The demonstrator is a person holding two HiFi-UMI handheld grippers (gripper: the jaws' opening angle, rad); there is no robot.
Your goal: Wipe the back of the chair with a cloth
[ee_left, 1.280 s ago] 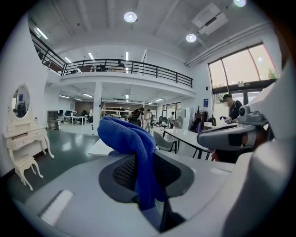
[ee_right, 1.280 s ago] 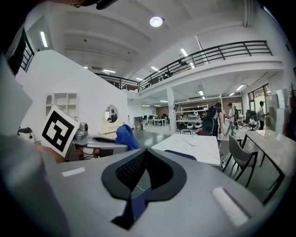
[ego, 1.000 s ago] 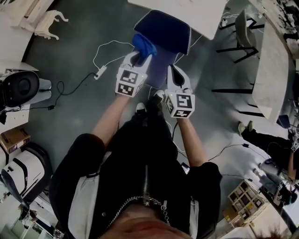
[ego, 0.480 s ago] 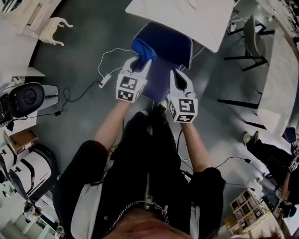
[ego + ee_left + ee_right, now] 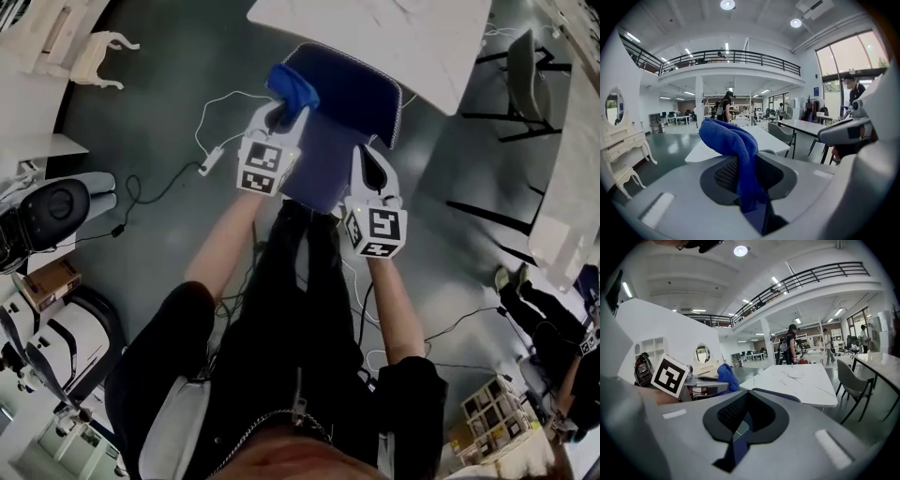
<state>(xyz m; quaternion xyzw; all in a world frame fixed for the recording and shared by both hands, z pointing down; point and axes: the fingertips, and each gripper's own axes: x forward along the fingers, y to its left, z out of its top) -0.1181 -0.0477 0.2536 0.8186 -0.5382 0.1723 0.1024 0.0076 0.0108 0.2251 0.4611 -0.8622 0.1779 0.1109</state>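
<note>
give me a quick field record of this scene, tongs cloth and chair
left tongs: shut on the blue cloth, which bunches up past the tips
right tongs: shut, nothing between them, near the chair's right edge
blue cloth: at the chair's left corner; contact with the chair cannot be told
chair: blue, in front of the person, far side under the white table

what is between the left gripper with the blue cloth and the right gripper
In the head view, only the navy upholstered chair lies between the left gripper holding the blue microfibre cloth and the right gripper.
</note>
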